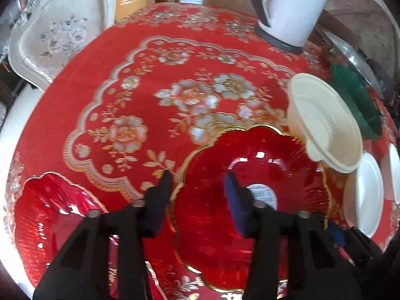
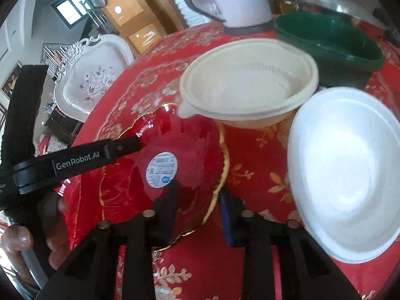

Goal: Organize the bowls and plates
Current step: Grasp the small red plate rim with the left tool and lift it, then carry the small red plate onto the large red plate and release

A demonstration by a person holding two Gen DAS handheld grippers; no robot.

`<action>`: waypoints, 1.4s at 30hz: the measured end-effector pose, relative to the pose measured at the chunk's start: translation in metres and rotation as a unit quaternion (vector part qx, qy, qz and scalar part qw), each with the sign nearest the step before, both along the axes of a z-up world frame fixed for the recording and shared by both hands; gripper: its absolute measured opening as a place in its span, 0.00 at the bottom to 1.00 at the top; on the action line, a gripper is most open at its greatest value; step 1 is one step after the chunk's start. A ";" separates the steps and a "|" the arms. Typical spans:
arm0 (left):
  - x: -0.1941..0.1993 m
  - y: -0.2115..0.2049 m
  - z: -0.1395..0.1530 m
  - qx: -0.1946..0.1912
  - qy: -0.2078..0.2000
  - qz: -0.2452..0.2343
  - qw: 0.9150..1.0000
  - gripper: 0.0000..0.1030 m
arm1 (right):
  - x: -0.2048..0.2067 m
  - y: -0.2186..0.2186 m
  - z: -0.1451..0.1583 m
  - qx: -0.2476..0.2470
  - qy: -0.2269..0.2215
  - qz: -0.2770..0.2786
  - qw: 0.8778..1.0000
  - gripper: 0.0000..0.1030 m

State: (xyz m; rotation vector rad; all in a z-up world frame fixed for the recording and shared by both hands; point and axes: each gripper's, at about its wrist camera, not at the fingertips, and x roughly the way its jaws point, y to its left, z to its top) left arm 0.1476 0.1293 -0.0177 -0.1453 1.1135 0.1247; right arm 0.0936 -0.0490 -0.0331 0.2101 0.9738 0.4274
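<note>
Red plates: I count two, both scalloped with gold rims. The red plate (image 1: 280, 165) with a round label in its well sits mid-table in front of me; the second red plate (image 1: 50, 212) lies off to its left, near the table edge.
Bowls: one cream bowl (image 2: 250, 87) with a pouring lip, overhanging the far rim of the labelled plate; one green bowl (image 2: 330, 42) just behind it; one white bowl (image 2: 345, 175) to the right of the plate.
Extra white piece: the left view shows the edge of a second white dish (image 1: 395, 172) beyond the white bowl.
Left gripper (image 1: 198, 177): I've got it partly closed, straddling the labelled plate's left rim, one pad outside against the gold edge, the other inside over the well. I can't tell whether the pads are actually pinching.
Right gripper (image 2: 199, 188): narrowed too, astride the same plate's right rim, one finger over the red glass, one outside above the cloth. Whether it grips, I can't tell.
Hand (image 2: 22, 240): fingers wrapped round the left tool's handle.
Surface: a round table under a red tablecloth (image 1: 140, 80) with gold and white flowers.
Room: a white kettle (image 1: 292, 7) at the far edge, a glass lid (image 1: 350, 50) beside it, an ornate pale chair (image 1: 62, 32) beyond, and wooden cabinets behind.
</note>
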 end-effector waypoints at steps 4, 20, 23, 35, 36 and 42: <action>-0.003 0.004 0.001 0.006 -0.001 0.008 1.000 0.23 | 0.002 -0.005 -0.003 -0.003 -0.005 -0.002 1.000 0.11; -0.026 0.002 0.023 -0.021 -0.015 -0.004 1.000 0.13 | -0.014 -0.015 0.008 -0.003 -0.019 0.004 1.000 0.10; -0.036 0.003 0.034 -0.026 -0.025 -0.003 0.999 0.13 | -0.018 -0.018 0.016 0.004 -0.023 0.004 1.000 0.10; -0.096 0.052 0.070 -0.027 -0.060 0.043 0.997 0.13 | -0.041 0.019 0.048 0.008 -0.056 0.051 0.997 0.10; -0.103 0.061 0.073 -0.026 -0.063 0.051 0.996 0.13 | -0.042 0.026 0.050 0.009 -0.058 0.059 0.997 0.10; -0.142 0.108 0.081 -0.015 -0.072 0.101 0.992 0.13 | -0.045 0.079 0.054 0.012 -0.059 0.115 0.992 0.10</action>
